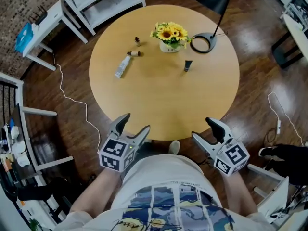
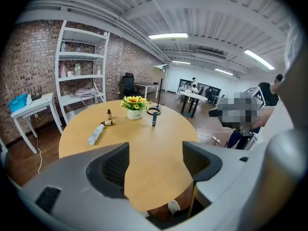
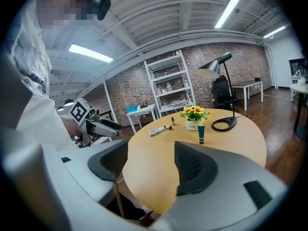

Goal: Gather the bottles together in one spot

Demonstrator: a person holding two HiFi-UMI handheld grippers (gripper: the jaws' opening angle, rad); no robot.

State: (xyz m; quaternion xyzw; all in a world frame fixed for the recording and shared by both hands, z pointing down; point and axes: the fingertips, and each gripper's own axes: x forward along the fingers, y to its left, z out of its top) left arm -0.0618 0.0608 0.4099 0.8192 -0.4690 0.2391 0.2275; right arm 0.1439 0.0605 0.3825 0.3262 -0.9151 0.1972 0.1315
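Far across the round wooden table (image 1: 163,105) lie the bottles. A white bottle (image 1: 122,67) (image 2: 96,134) (image 3: 156,131) lies on its side. Beside it a small brown bottle (image 1: 134,53) (image 2: 107,123) lies flat, and another brown bottle (image 1: 137,41) (image 2: 109,113) stands upright. A dark tube (image 1: 187,65) (image 2: 154,119) (image 3: 200,134) stands apart to the right. My left gripper (image 1: 135,124) (image 2: 155,165) and right gripper (image 1: 204,130) (image 3: 149,165) hover at the near table edge, both open and empty, well short of every bottle.
A vase of sunflowers (image 1: 169,36) and a black lamp's ring base (image 1: 202,43) stand at the table's far side among the bottles. White shelves (image 1: 103,1) and a small white side table (image 1: 41,30) are beyond on the left. Cables run over the wooden floor.
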